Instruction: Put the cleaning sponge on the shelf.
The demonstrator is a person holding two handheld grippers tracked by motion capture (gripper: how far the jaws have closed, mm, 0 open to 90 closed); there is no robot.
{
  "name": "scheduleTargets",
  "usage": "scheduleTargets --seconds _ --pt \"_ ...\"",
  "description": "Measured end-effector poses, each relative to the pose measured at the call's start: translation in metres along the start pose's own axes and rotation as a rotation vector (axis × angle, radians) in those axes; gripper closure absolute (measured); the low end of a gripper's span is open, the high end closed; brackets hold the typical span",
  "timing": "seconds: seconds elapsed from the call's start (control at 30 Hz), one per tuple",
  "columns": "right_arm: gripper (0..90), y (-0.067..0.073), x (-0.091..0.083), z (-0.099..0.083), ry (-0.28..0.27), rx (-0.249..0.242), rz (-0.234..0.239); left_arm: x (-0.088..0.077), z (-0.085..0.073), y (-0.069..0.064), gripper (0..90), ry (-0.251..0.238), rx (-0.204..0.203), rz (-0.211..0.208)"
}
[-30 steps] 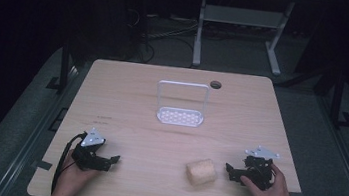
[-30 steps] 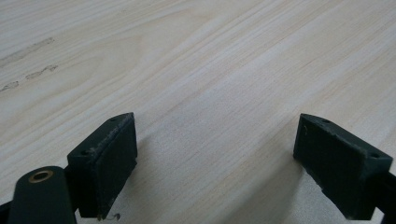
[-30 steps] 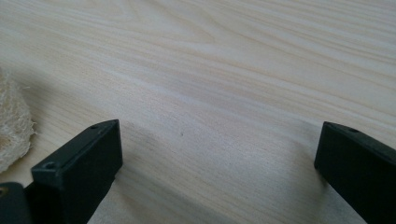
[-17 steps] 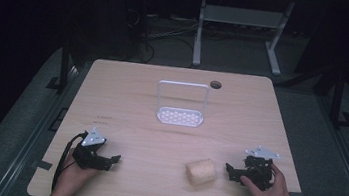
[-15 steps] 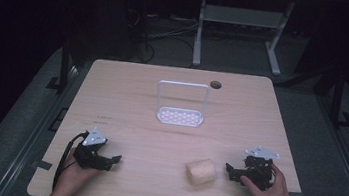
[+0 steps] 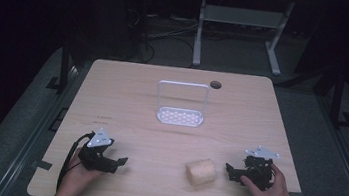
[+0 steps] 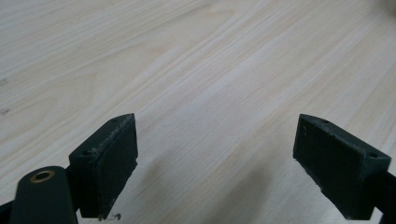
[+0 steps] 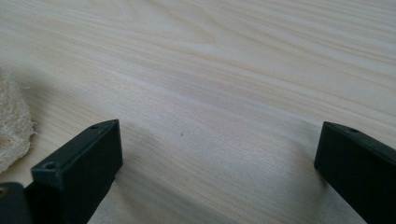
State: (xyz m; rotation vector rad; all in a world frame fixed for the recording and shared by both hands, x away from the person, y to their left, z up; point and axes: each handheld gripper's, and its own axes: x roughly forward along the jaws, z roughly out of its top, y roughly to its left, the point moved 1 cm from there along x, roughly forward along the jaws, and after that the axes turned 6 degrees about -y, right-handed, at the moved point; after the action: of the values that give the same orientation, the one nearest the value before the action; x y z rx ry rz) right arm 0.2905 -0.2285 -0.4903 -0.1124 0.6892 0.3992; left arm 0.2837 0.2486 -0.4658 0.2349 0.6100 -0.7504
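**Two grippers at rest on a pale wood table in a dark room**

Nearest the camera in the high view, two hands come in over the table's front edge. The left hand point(image 6: 73, 179) holds the left gripper point(image 6: 119, 162) low on the table point(image 6: 240, 116), a cable looping back from it past the wrist; in the left gripper view its jaws stand wide apart with only bare wood grain between them. The right hand point(image 6: 271, 193) holds the right gripper point(image 6: 229, 171) likewise low on the board, its jaws spread wide and empty in the right gripper view, both grippers pointing inward toward each other.

Between them, nearer the right gripper, lies a tan, rough-fibred loofah-like block point(image 6: 200, 171), flat on the wood and touching neither gripper; its frayed edge shows at the left margin of the right gripper view point(image 8: 11, 126).

Farther back, near the middle of the table, stands a small white rack point(image 6: 180, 116): a perforated base with an upright wire hoop. Beyond it, close to the far edge, is a dark round cable hole point(image 6: 215, 85).

The tabletop is light, straight-grained wood with rounded corners. Around it the floor is grey, and behind it the room falls into darkness, with tangled cables point(image 6: 164, 41) and the white legs of a stand point(image 6: 200, 30).
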Motion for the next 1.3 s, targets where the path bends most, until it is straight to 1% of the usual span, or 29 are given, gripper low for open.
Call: scheduleTargets --seconds 0.2,0.33,0.4,0.57,0.63,0.67,0.7,0.77,0.83,0.87,0.97,1.0,1.03,1.07,1.3 --pt "0.7 0.000 0.000 0.000 0.000 -0.001 0.000 -0.001 0.007 -0.007 13.7 -0.012 0.013 -0.020" --pt "0.7 0.000 0.000 0.000 0.000 -0.002 0.000 0.001 0.013 -0.014 13.8 -0.019 0.019 -0.047" --pt "0.7 0.000 0.000 0.000 0.000 0.000 -0.001 0.003 0.017 -0.017 13.8 -0.022 0.032 -0.060" --pt "0.7 0.000 0.000 0.000 -0.002 0.002 0.000 0.005 0.023 -0.022 13.8 -0.031 0.045 -0.074" --pt "0.7 0.000 0.000 0.000 -0.002 0.002 0.000 0.005 0.025 -0.024 13.8 -0.035 0.039 -0.078" --pt "0.7 0.000 0.000 0.000 -0.002 0.002 0.000 0.006 0.027 -0.025 13.9 -0.039 0.040 -0.086" --pt "0.7 0.000 0.000 0.000 -0.002 0.002 0.000 0.006 0.027 -0.025 13.9 -0.039 0.040 -0.086" --pt "0.7 0.000 0.000 0.000 -0.003 0.001 0.000 0.008 0.030 -0.027 13.9 -0.035 0.050 -0.098" --pt "0.7 0.000 0.000 0.000 -0.003 0.001 0.000 0.009 0.031 -0.029 13.9 -0.036 0.049 -0.104" --pt "0.7 0.000 0.000 0.000 -0.003 0.000 0.000 0.010 0.033 -0.031 13.9 -0.035 0.058 -0.110" --pt "0.7 0.000 0.000 0.000 -0.003 0.000 0.001 0.011 0.035 -0.033 13.9 -0.036 0.063 -0.118" --pt "0.7 0.000 0.000 0.000 -0.002 0.000 0.001 0.012 0.037 -0.035 13.9 -0.042 0.057 -0.122" --pt "0.7 0.000 0.000 0.000 -0.002 -0.002 0.000 0.012 0.038 -0.035 13.9 -0.041 0.064 -0.126" --pt "0.7 0.000 0.000 0.000 -0.002 -0.002 0.000 0.013 0.039 -0.037 13.9 -0.045 0.059 -0.130" --pt "0.7 0.000 0.000 0.000 -0.002 -0.002 0.000 0.021 0.046 -0.046 13.9 -0.038 0.081 -0.161"
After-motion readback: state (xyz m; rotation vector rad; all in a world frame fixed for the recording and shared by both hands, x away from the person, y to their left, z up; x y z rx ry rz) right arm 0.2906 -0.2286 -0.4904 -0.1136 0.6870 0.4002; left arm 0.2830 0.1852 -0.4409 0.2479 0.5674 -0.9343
